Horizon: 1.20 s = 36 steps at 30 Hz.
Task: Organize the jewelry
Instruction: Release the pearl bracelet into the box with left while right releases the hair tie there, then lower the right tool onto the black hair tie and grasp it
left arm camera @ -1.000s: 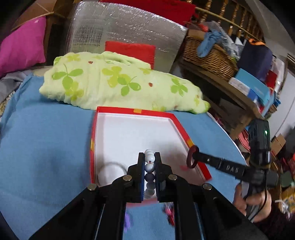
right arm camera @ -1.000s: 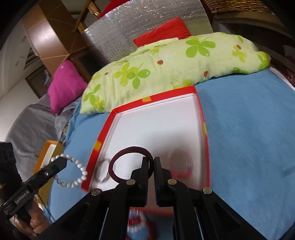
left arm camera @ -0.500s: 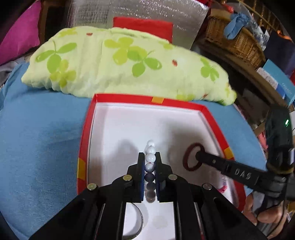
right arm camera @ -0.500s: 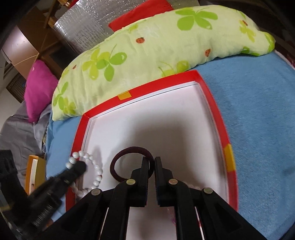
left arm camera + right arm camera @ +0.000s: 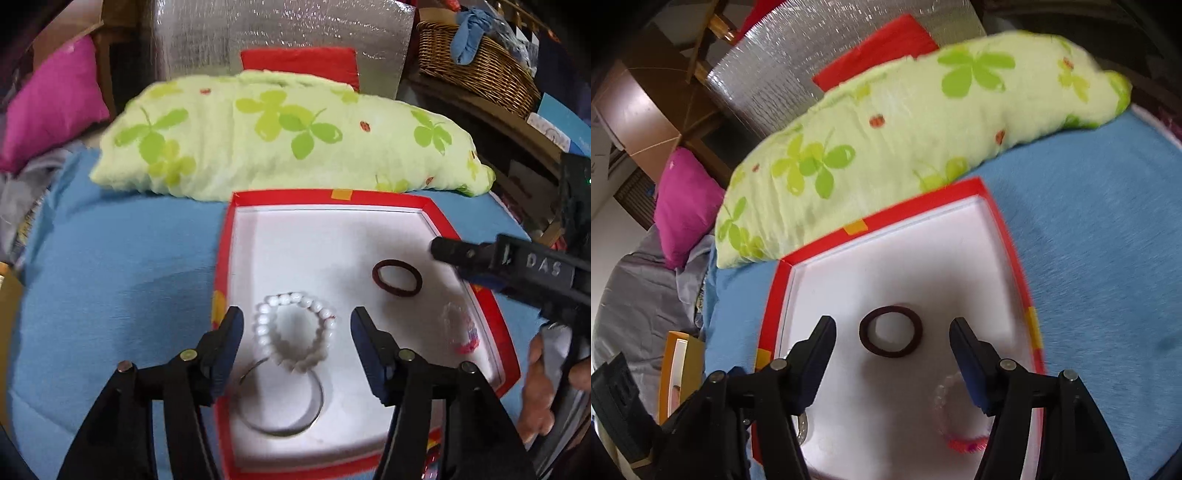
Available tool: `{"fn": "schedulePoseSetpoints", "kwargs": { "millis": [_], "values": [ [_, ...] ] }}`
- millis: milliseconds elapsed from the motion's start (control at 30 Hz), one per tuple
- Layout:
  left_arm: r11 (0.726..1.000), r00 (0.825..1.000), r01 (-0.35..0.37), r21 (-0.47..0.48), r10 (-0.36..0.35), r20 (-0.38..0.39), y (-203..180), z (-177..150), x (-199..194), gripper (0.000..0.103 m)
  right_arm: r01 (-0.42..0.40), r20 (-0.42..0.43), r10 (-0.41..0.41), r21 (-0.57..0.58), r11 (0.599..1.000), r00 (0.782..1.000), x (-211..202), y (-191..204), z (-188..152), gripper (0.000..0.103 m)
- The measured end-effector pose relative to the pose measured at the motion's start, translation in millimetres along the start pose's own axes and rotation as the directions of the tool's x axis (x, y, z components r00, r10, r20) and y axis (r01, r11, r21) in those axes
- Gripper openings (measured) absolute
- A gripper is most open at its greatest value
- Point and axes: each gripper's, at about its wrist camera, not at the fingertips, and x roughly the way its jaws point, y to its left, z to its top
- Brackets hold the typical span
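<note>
Risk, as we log it: left gripper (image 5: 295, 328) and right gripper (image 5: 892, 341), jaws opening and gripping nothing, hang over the bead bracelet (image 5: 295, 332) and dark ring (image 5: 891, 336) lying between their fingers in the red box (image 5: 328, 195), so careless withdrawal could snag either.

Red-rimmed, white-floored box (image 5: 434, 212) ahead of my tongs.
Between my left tongs a white bead bracelet (image 5: 295, 330); between my right a maroon hair tie (image 5: 890, 336). Beyond, a pale-green clover-print pillow (image 5: 288, 136), on blue cloth (image 5: 110, 266).
</note>
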Motion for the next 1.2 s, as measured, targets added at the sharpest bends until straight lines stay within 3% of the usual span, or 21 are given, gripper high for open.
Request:
{"fn": "schedulePoseSetpoints", "kwargs": {
  "millis": [267, 433, 833, 1200],
  "values": [
    [0.994, 0.992, -0.11, 0.003, 0.109, 0.06, -7, -15, -49, 0.069, -0.007, 0.043, 0.01, -0.067, 0.998, 0.999, -57, -1, -21, 0.068],
    [0.98, 0.974, -0.2, 0.018, 0.196, 0.114, -11, -31, -80, 0.071, -0.013, 0.057, 0.02, -0.113, 0.993, 0.998, -86, 3, -42, 0.068],
    [0.966, 0.958, -0.255, 0.046, 0.246, 0.147, -12, -76, -119, 0.074, -0.036, 0.067, 0.044, -0.123, 0.992, 0.997, -139, -12, -101, 0.068],
    [0.959, 0.955, -0.279, 0.047, 0.272, 0.119, -1, -99, -123, 0.074, -0.028, 0.026, 0.032, -0.133, 0.991, 0.999, -137, -20, -119, 0.068]
  ]
}}
